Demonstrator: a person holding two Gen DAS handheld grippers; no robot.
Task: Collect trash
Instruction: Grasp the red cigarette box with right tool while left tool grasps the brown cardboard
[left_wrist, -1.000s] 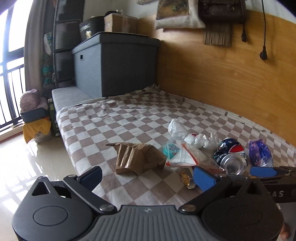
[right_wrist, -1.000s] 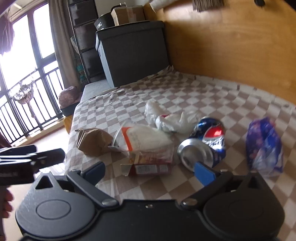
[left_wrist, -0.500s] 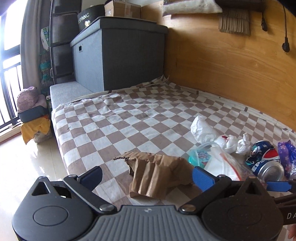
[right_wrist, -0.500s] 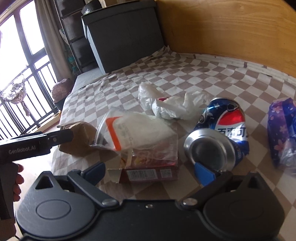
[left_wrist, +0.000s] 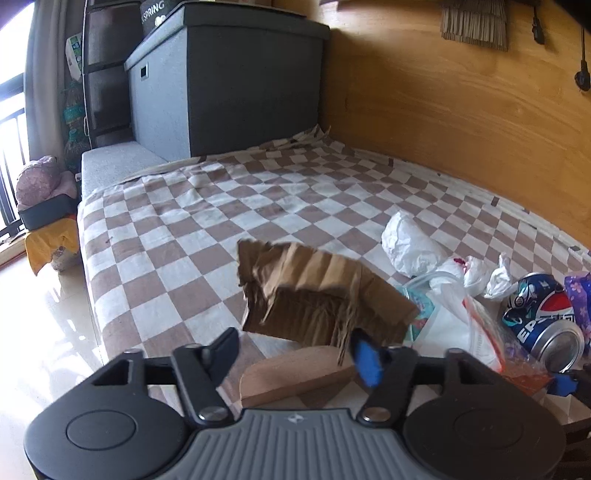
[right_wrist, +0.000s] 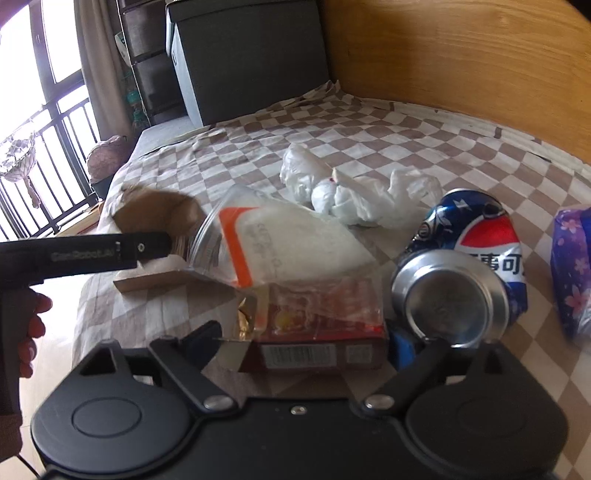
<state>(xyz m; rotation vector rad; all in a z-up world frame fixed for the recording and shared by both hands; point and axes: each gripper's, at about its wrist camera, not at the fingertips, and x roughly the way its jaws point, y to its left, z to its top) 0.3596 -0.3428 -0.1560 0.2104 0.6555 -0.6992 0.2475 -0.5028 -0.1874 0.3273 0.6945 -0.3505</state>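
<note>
Trash lies on a checkered bedspread (left_wrist: 192, 236). A crumpled brown paper bag (left_wrist: 314, 295) sits right in front of my left gripper (left_wrist: 295, 350), whose jaws are open around its near edge. It also shows in the right wrist view (right_wrist: 159, 218). My right gripper (right_wrist: 306, 343) is open with its jaws on either side of a small red box (right_wrist: 317, 347) under a clear plastic bag (right_wrist: 280, 243). A crushed Pepsi can (right_wrist: 465, 273) lies just right of the box. White crumpled plastic (right_wrist: 354, 195) lies behind.
A purple flowered wrapper (right_wrist: 572, 273) lies at the far right. A wooden wall panel (left_wrist: 461, 110) runs along the bed's far side. A grey storage box (left_wrist: 229, 85) stands at the bed's far end. The floor (left_wrist: 40, 332) drops off to the left.
Both grippers have moved forward and down toward the trash. The left one now has the paper bag between its jaws; the right one has reached the red box.
</note>
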